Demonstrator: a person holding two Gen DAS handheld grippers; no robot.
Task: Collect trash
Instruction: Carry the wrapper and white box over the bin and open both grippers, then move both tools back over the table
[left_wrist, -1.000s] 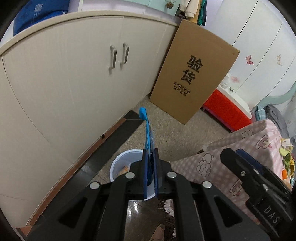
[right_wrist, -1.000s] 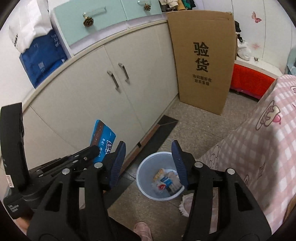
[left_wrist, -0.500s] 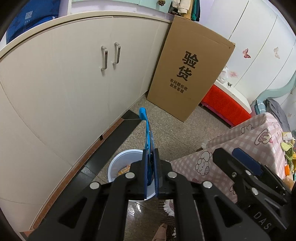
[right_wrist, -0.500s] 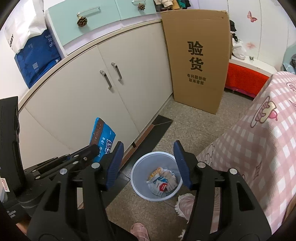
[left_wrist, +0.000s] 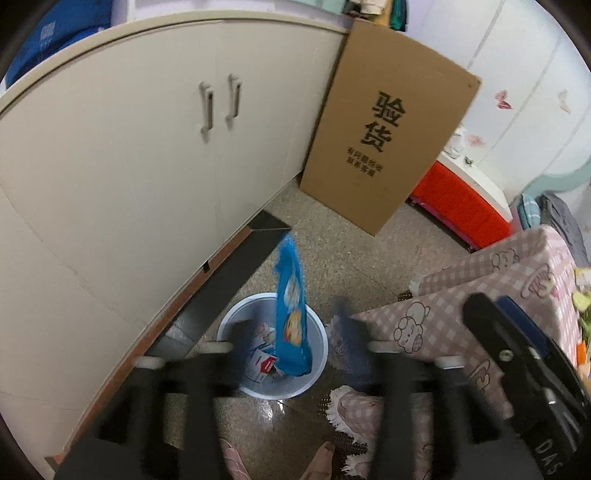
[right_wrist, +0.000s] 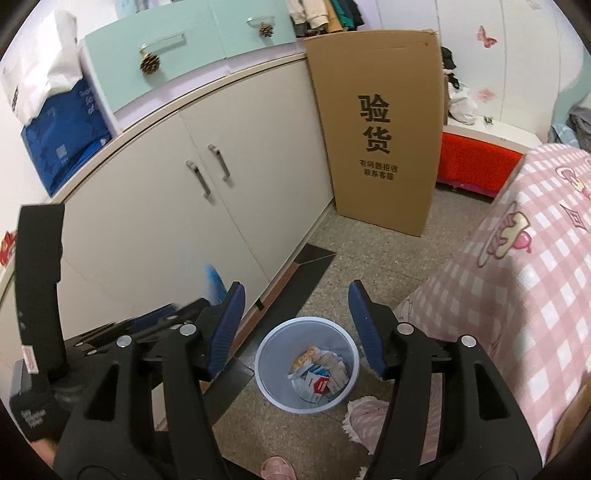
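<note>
The left gripper (left_wrist: 291, 343) is opening its jaws, which a second ago were clamped on the blue snack wrapper (left_wrist: 290, 314). The wrapper now hangs free between the blurred fingers, directly above the white waste bin (left_wrist: 317, 369) on the floor, which already holds other packets. This piece looks as good as binned. The right gripper (right_wrist: 297, 328) hovers over the same bin, spread wide with nothing in it.

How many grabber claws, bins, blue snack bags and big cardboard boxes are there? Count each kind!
Grabber claws: 2, left gripper opening, right gripper
Bins: 1, bin
Blue snack bags: 1, snack bag
Cardboard boxes: 1, cardboard box
Total: 5
</note>
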